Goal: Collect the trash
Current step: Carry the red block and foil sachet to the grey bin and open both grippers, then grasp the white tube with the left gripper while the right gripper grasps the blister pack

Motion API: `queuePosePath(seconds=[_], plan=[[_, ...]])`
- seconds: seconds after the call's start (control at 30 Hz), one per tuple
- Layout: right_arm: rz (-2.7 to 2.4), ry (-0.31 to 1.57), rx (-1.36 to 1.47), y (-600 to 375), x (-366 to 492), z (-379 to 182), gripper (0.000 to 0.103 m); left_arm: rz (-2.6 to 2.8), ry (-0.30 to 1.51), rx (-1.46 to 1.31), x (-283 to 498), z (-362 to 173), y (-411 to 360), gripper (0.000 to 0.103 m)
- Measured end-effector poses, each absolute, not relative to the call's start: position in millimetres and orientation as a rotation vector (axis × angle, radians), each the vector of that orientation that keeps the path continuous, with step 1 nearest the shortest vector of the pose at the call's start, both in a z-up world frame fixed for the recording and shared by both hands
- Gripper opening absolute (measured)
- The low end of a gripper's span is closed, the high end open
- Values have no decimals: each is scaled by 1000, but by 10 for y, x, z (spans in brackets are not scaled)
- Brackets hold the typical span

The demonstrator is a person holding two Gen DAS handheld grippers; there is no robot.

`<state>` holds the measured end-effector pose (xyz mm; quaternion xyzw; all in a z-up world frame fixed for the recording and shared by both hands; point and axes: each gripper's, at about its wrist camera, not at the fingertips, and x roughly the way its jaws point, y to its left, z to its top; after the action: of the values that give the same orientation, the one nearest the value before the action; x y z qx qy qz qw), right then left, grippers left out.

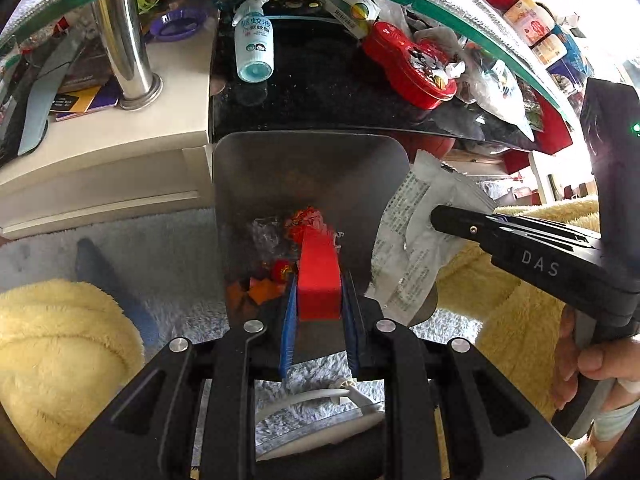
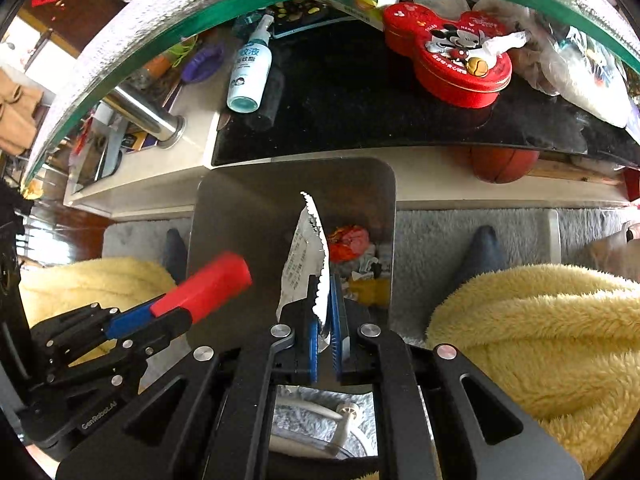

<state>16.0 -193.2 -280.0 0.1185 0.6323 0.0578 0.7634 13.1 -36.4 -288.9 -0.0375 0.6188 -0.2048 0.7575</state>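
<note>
Both grippers were matte black, with angular linkage arms pinned by round silver screws and cut with long triangular slots. The left gripper (image 1: 319, 300) had blue ribbed pads (image 1: 288, 324); the right gripper (image 2: 325, 320) had the same blue pads (image 2: 336, 320). Seen from the left wrist camera, the right gripper's finger carried white "DAS" lettering, and a green light glowed on its black body. Seen from the right wrist camera, the left gripper's base read "GenRobot.AI". The person wore fluffy yellow trousers (image 2: 540, 328) and dark blue socks (image 2: 482, 248).
</note>
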Motion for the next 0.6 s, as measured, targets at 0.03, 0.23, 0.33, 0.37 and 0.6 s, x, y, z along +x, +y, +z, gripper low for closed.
queuePosePath(seconds=[0.03, 0.23, 0.33, 0.37, 0.6], plan=[[126, 1376, 262, -1938, 173, -2808, 9, -448, 1347, -81, 135, -2887, -362, 19], [111, 1377, 285, -1984, 214, -2822, 28, -433, 1325, -78, 165, -2834, -334, 28], [106, 1361, 286, -1986, 231, -2786, 51, -419, 1312, -78, 187, -2794, -304, 33], [105, 1359, 286, -1990, 239, -2772, 51, -414, 1308, -78, 193, -2781, -293, 37], [66, 1303, 250, -2013, 326, -2549, 84, -372, 1264, -71, 272, -2623, -198, 71]])
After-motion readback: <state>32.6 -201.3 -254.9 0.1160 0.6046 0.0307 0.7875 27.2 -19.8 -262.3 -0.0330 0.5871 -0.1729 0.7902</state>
